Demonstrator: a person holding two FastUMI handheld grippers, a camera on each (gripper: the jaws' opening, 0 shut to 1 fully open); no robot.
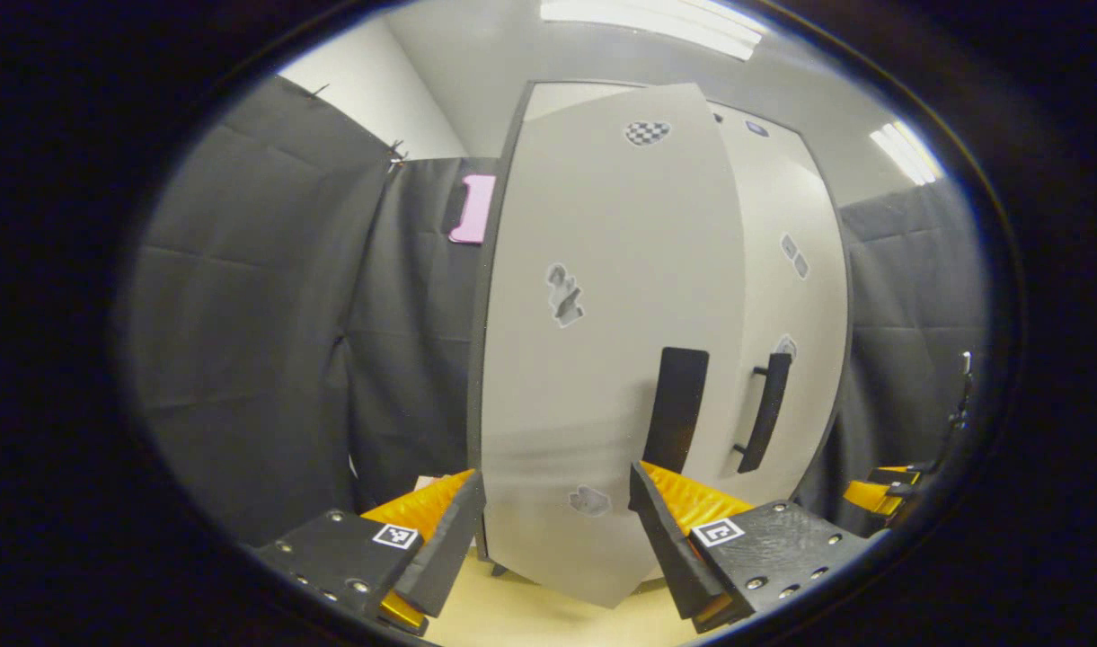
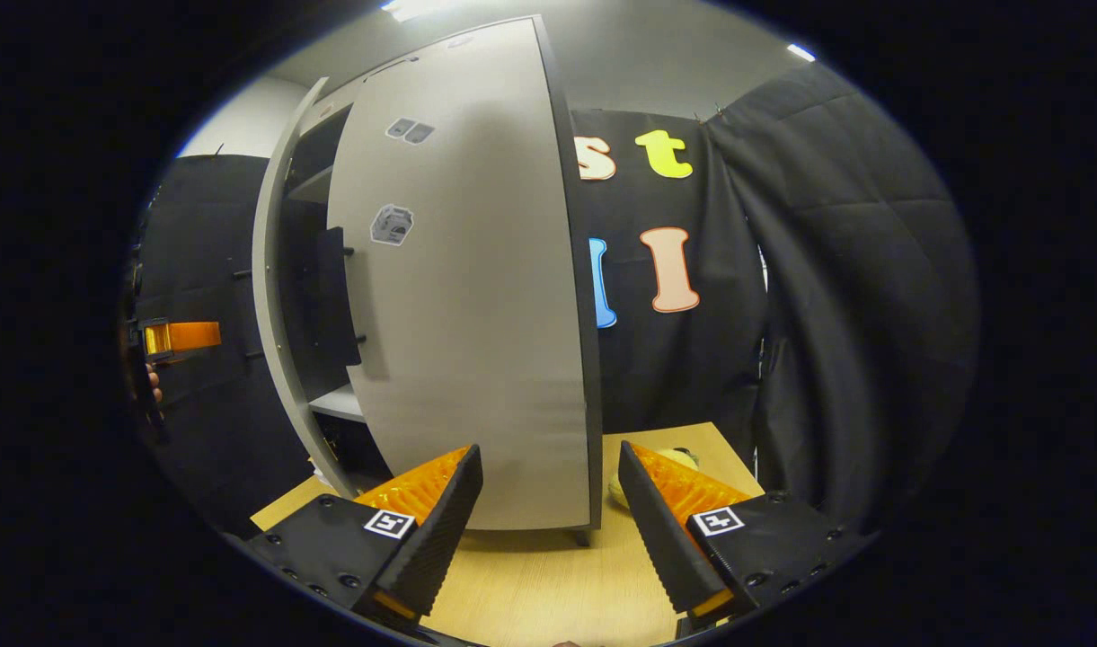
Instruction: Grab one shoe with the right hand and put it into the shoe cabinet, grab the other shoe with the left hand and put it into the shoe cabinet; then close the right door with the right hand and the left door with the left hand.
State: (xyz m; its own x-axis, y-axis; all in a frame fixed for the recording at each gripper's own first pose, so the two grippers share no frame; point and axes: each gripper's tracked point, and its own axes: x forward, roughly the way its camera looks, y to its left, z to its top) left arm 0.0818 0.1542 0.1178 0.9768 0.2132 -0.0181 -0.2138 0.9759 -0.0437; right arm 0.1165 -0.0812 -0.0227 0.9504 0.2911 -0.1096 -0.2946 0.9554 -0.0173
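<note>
The grey shoe cabinet stands on a wooden table. Its left door hangs partly open straight before my left gripper, which is open and holds nothing, with the door's lower edge between its fingers' line of sight. A black handle sits on that door. In the right gripper view, the right door lies close against the cabinet front, its handle at its left edge. My right gripper is open and holds nothing, just short of that door's bottom. The dark interior shows between the doors.
Black cloth walls close in on both sides. The wooden table top runs under the cabinet. A yellowish object lies on the table behind my right gripper's right finger. The right gripper shows at the left gripper view's right edge.
</note>
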